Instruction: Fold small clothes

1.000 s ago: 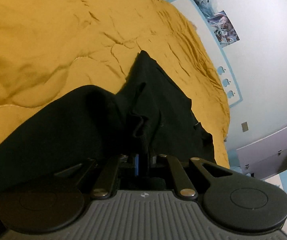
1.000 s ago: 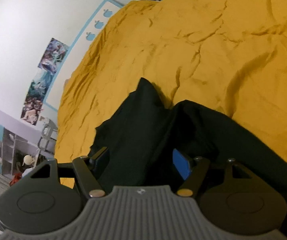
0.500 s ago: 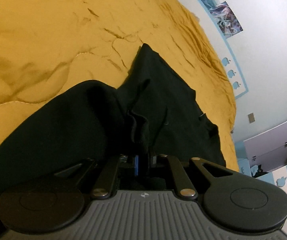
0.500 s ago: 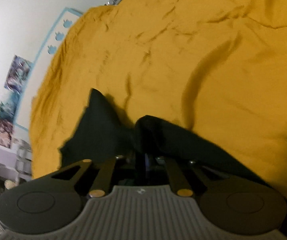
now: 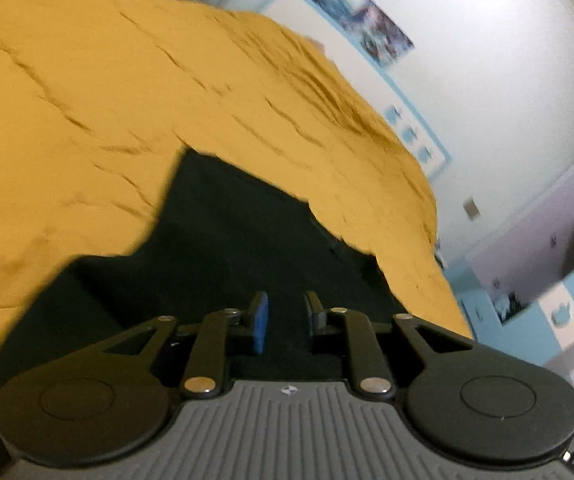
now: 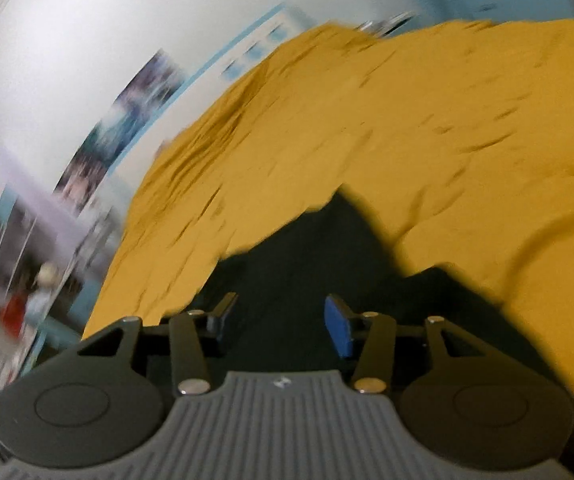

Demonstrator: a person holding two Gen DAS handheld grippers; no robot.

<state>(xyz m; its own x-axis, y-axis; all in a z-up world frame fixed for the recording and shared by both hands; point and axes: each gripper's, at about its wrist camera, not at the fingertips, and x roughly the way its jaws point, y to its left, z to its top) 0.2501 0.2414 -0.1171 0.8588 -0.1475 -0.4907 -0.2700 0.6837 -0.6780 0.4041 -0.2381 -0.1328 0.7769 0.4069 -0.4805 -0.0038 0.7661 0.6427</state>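
Observation:
A black garment lies flat on the mustard-yellow bedspread. It also shows in the right wrist view. My left gripper hangs just over the near part of the garment, fingers apart with nothing between them. My right gripper is over the same garment, open wider and empty. Both views are blurred by motion. The near edge of the garment is hidden under the gripper bodies.
The yellow bedspread is wrinkled and fills most of both views. Beyond its far edge is a white wall with posters and a blue border. Furniture stands past the bed's right end.
Both grippers have let go of the black cloth and opened. The raised folds have dropped flat onto the bed. Both cameras have tipped up toward the wall.

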